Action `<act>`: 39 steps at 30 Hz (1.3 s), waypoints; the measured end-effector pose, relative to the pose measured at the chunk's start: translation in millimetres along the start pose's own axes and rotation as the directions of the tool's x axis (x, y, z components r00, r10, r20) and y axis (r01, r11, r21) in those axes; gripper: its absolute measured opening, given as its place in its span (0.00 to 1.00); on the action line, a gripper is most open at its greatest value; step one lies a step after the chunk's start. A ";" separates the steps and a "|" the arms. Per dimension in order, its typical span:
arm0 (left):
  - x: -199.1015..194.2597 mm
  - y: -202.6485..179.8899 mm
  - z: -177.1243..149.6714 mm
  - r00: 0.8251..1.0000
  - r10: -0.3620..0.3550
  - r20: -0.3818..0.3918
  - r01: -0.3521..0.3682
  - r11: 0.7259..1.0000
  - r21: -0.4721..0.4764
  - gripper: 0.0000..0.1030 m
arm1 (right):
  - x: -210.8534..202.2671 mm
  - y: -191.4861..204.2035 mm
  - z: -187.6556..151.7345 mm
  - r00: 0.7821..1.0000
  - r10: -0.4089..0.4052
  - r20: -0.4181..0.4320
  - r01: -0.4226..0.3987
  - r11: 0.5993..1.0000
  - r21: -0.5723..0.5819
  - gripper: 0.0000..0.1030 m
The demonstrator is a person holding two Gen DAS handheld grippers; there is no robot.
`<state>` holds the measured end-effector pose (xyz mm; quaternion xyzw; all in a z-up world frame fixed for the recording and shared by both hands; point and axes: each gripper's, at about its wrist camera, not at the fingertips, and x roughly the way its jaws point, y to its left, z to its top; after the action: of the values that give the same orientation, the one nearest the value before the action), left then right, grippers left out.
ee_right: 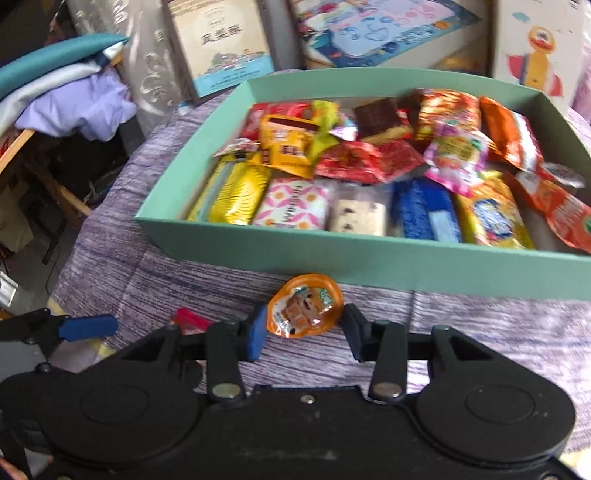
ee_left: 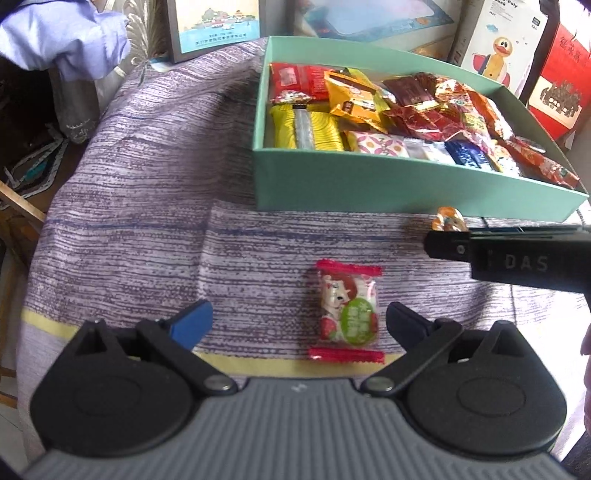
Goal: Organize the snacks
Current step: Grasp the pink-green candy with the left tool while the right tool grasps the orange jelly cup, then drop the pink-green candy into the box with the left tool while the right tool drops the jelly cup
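Observation:
A green box (ee_left: pixel 369 181) full of several wrapped snacks stands on the purple striped cloth; it also shows in the right wrist view (ee_right: pixel 332 258). My left gripper (ee_left: pixel 299 321) is open, its fingers on either side of a red-and-green candy packet (ee_left: pixel 349 314) lying on the cloth. My right gripper (ee_right: pixel 304 325) is shut on a small orange jelly cup (ee_right: pixel 304 304), just in front of the box's near wall. In the left wrist view the right gripper's fingers (ee_left: pixel 448 249) and the jelly cup (ee_left: pixel 447 218) show at the right.
Gift boxes (ee_left: pixel 214 26) and a duck-print carton (ee_left: pixel 506 40) stand behind the green box. A pile of folded clothes (ee_right: pixel 74 99) lies at the left, beyond the table's edge. A yellow stripe (ee_left: pixel 258 363) marks the cloth's near edge.

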<state>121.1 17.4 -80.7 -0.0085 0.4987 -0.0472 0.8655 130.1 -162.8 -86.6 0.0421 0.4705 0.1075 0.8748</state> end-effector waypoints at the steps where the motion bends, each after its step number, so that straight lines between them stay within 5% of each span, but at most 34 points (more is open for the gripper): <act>1: -0.3 -1.7 -0.1 1.000 -0.004 0.002 0.004 1.000 0.001 0.93 | -2.4 -5.7 -1.3 1.000 0.000 -0.002 0.000 1.000 0.019 0.41; 5: -1.9 -14.8 -1.4 1.000 -0.006 0.013 0.006 0.999 0.044 0.76 | -15.1 -26.7 -10.3 1.000 0.006 -0.006 -0.006 0.997 0.076 0.41; 9: -7.2 -22.0 -3.5 1.000 -0.010 0.029 0.008 0.998 0.070 0.28 | -25.6 -38.5 -17.2 1.000 0.010 -0.001 -0.010 0.994 0.108 0.41; 25: -52.0 -37.9 28.6 0.986 -0.109 0.123 0.103 0.993 0.060 0.26 | -85.2 -72.1 -20.6 0.993 0.046 0.105 -0.064 0.983 0.172 0.41; 39: -25.5 -75.6 113.5 0.973 -0.185 0.139 0.175 0.981 0.078 0.26 | -99.5 -134.4 52.0 0.974 -0.031 0.226 -0.031 0.964 0.264 0.41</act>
<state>200.9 -59.2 3.0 -0.0288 0.4296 -0.1408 0.8915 140.2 -314.8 -0.3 0.1711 0.3769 0.0379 0.9095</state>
